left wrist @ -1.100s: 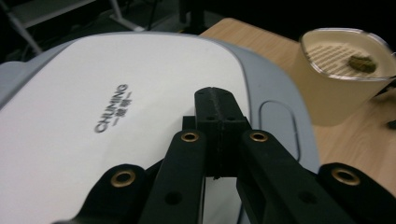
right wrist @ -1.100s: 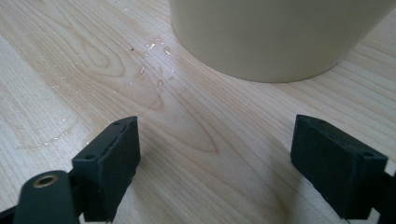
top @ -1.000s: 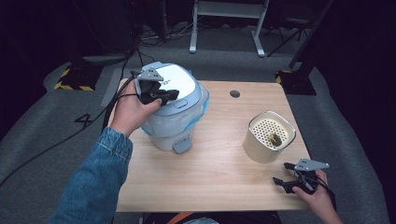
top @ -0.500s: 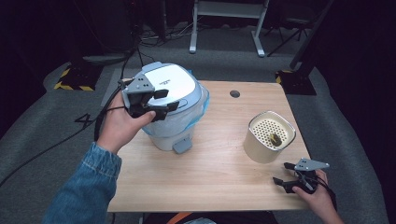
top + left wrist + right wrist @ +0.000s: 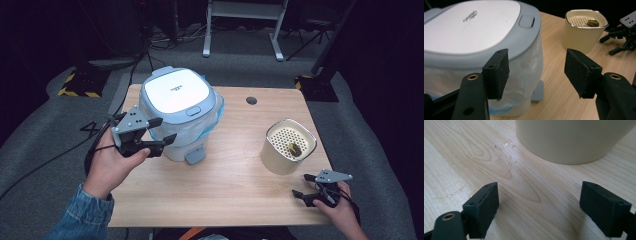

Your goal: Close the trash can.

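A small pedal bin [image 5: 177, 95] with a white and grey lid stands shut at the table's back left, a plastic liner hanging under its rim. My left gripper [image 5: 165, 131] hovers beside its front left wall. Its jaws have just been opening and nothing is between them. In the left gripper view the gripper [image 5: 536, 70] faces the bin [image 5: 474, 25]. A cream container [image 5: 289, 147] with a perforated insert and a small greenish scrap [image 5: 295, 149] sits at the right. My right gripper [image 5: 301, 185] rests open on the table in front of it, the container [image 5: 574, 140] just beyond its jaws [image 5: 539, 207].
The bin's grey foot pedal [image 5: 194, 156] juts toward the table's front. A round cable hole [image 5: 251, 100] lies near the back edge. Wet smears [image 5: 509, 157] mark the wood near the container. Cables [image 5: 60, 155] trail on the floor at the left.
My left gripper came off the top of the bin lid, moved left and toward the front, and its jaws opened. The right gripper stayed put.
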